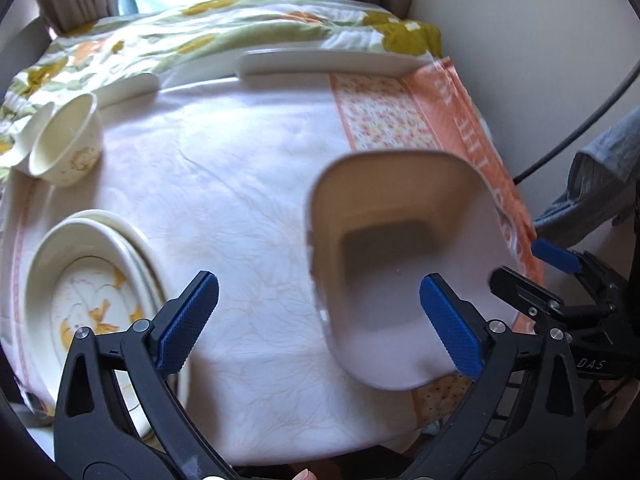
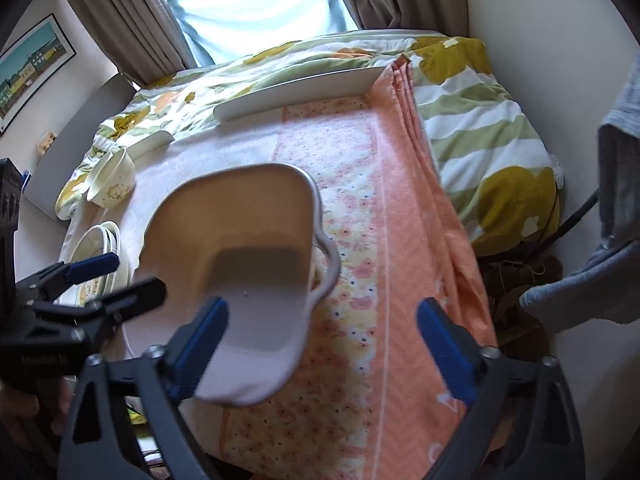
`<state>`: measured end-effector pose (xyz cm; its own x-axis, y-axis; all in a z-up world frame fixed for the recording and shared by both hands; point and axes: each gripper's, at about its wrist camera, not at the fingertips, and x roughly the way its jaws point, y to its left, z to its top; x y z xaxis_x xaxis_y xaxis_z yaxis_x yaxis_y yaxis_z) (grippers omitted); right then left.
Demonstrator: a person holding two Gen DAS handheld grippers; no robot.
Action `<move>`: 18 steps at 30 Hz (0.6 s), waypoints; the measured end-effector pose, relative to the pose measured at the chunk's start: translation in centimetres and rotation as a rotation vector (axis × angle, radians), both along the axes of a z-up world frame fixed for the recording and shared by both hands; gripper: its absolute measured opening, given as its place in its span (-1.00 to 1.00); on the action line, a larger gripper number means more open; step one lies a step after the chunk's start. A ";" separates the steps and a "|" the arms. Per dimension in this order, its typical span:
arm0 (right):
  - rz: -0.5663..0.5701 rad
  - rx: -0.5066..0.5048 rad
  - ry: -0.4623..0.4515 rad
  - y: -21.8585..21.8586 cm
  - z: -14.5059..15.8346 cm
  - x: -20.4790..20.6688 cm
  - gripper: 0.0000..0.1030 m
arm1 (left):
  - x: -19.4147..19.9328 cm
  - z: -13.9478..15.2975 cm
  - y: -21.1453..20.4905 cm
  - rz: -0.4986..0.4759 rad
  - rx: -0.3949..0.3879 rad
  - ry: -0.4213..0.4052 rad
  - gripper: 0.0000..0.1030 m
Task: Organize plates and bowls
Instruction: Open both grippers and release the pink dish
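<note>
A white square deep plate (image 1: 400, 240) lies on the cloth-covered table, also in the right wrist view (image 2: 248, 264). My left gripper (image 1: 320, 324) is open, its right finger over the plate's near rim. My right gripper (image 2: 324, 340) is open, its left finger over the plate's near edge; it also shows at the right of the left wrist view (image 1: 528, 268). A stack of round patterned plates (image 1: 92, 288) sits at the left. A small bowl (image 1: 68, 148) lies on its side at the far left.
A long white platter (image 1: 328, 62) and another white dish (image 1: 128, 86) lie at the table's far edge. An orange floral towel (image 2: 380, 240) covers the right side. A floral blanket (image 2: 480, 120), curtains and a window are behind. A cable (image 1: 580, 120) hangs at the right.
</note>
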<state>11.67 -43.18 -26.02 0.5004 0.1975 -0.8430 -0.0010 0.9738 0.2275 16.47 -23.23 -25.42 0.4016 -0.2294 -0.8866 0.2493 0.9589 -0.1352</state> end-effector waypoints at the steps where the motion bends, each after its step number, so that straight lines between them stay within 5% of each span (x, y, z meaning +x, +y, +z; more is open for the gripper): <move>1: 0.003 -0.001 -0.008 -0.1 0.5 -0.3 0.88 | -0.1 0.6 0.5 0.011 -0.008 -0.006 0.95; 5: 0.033 -0.016 -0.057 0.3 3.2 -1.5 0.91 | -1.3 4.0 3.0 0.069 -0.025 -0.060 0.95; 8: 0.059 -0.014 -0.180 1.1 7.1 -2.5 0.98 | -2.5 7.0 5.4 0.122 -0.035 -0.115 0.95; 11: 0.112 -0.012 -0.316 2.9 11.7 -2.9 0.98 | -3.9 10.3 8.7 0.183 -0.032 -0.196 0.96; 18: 0.223 -0.040 -0.466 9.8 19.3 -1.6 0.99 | -4.9 16.0 17.7 0.305 -0.082 -0.316 0.99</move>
